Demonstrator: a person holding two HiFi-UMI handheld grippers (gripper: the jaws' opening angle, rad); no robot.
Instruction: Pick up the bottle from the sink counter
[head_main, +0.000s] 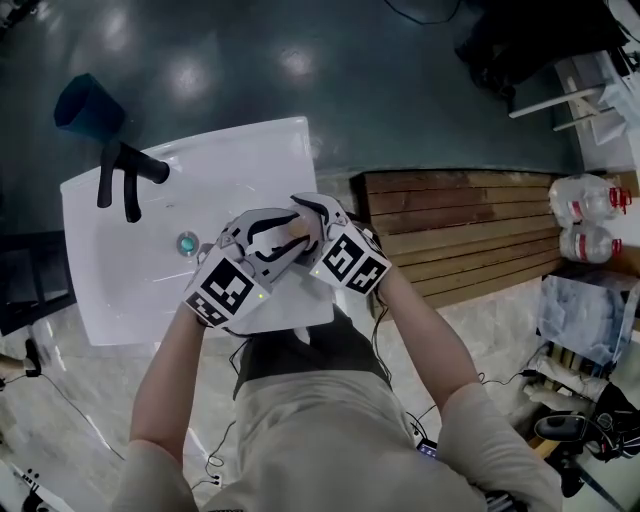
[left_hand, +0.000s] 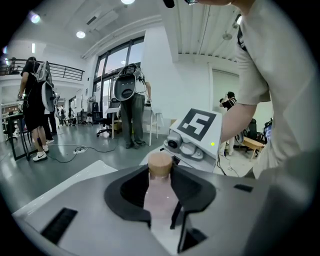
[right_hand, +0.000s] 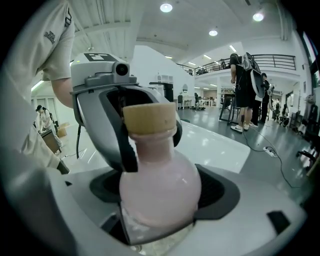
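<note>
A: Hands?
B: Forearms (head_main: 165, 380) converge: left gripper (head_main: 270, 240) from 7 o'clock, right gripper (head_main: 308, 225) from 4, meeting over the sink's (head_main: 110, 290) 5 o'clock rim
A: Bottle (right_hand: 157, 190)?
B: Pale pink, cork stopper, between them; right fingers (right_hand: 216, 194) clamp its belly, left fingers (left_hand: 130, 194) its neck

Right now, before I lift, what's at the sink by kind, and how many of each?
Sink: 1
Faucet: 1
Drain plug: 1
Blue cup: 1
Bottle: 1
Grippers: 2, left gripper and right gripper
Total: 7
</note>
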